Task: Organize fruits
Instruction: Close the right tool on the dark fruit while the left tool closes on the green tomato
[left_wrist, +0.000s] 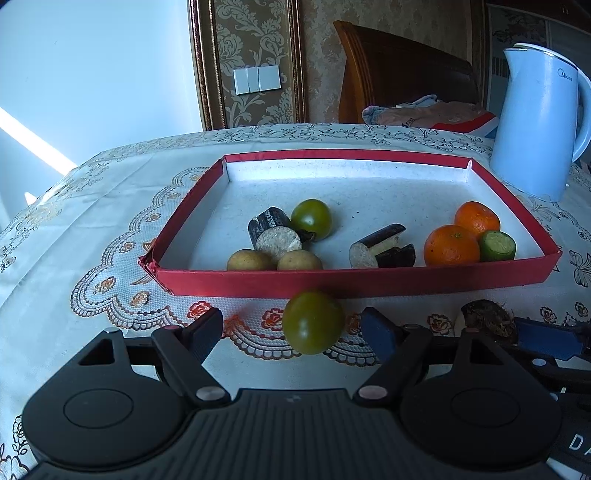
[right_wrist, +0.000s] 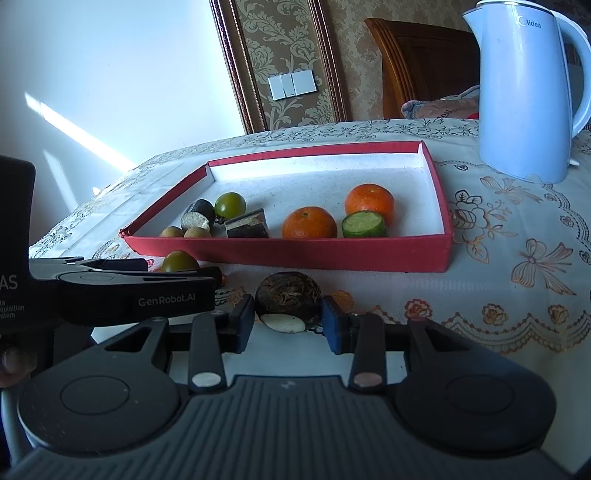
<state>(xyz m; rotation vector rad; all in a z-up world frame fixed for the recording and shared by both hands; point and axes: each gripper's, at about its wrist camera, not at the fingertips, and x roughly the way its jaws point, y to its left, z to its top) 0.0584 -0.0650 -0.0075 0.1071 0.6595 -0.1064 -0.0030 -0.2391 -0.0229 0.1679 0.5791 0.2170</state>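
Note:
A red tray (left_wrist: 347, 284) (right_wrist: 295, 258) on the table holds two oranges (left_wrist: 451, 245) (right_wrist: 309, 222), a green tomato (left_wrist: 311, 218) (right_wrist: 229, 205), a cucumber piece (left_wrist: 497, 246) (right_wrist: 364, 224), dark cut pieces (left_wrist: 380, 247) and two small tan fruits (left_wrist: 251, 259). A second green tomato (left_wrist: 313, 322) (right_wrist: 180, 261) lies on the cloth in front of the tray, between the open fingers of my left gripper (left_wrist: 295, 328), untouched. My right gripper (right_wrist: 288, 319) is closed on a dark brown water chestnut (right_wrist: 288, 295) (left_wrist: 487, 319), low over the cloth.
A white kettle (left_wrist: 539, 122) (right_wrist: 528, 92) stands to the right behind the tray. The patterned tablecloth (right_wrist: 517, 258) covers the table. A wooden chair (left_wrist: 402, 70) with cloth on it stands behind. The left gripper's body (right_wrist: 110, 291) lies left of my right gripper.

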